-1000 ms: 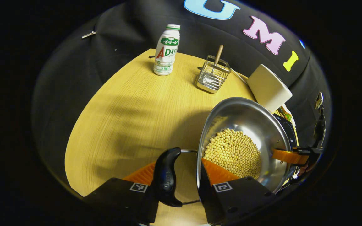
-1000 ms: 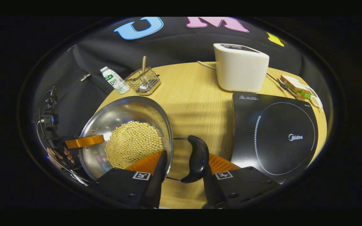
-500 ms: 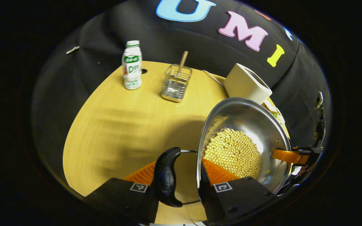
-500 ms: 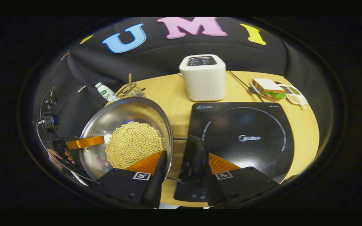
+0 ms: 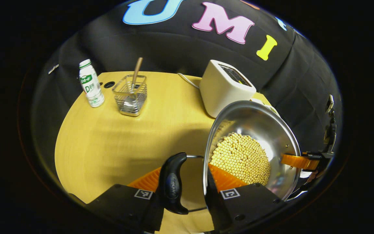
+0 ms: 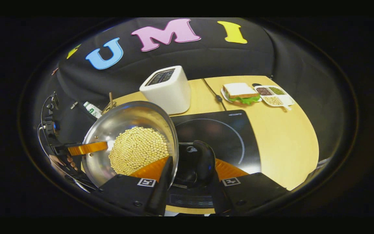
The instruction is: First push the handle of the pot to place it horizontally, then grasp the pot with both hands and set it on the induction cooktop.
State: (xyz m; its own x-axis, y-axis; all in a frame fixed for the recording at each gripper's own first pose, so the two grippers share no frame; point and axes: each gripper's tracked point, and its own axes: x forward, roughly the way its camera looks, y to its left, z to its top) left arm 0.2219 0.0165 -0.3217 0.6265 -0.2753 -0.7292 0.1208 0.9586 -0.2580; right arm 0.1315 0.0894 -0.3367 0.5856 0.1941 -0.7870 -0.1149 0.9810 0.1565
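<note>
We've got both grippers (image 5: 187, 182) (image 6: 188, 177) clamped across the pot (image 6: 130, 143) rim and handles above the cooktop (image 6: 219, 130); any tilt spills the beans (image 6: 138, 149).

left claw (image 5: 183, 177) clamped, right claw (image 6: 188, 172) clamped

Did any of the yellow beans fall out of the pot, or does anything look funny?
No spill that I can see. The beans sit heaped inside the pot, and none lie on the table. The bottle, toaster and sandwich look tidy.
</note>
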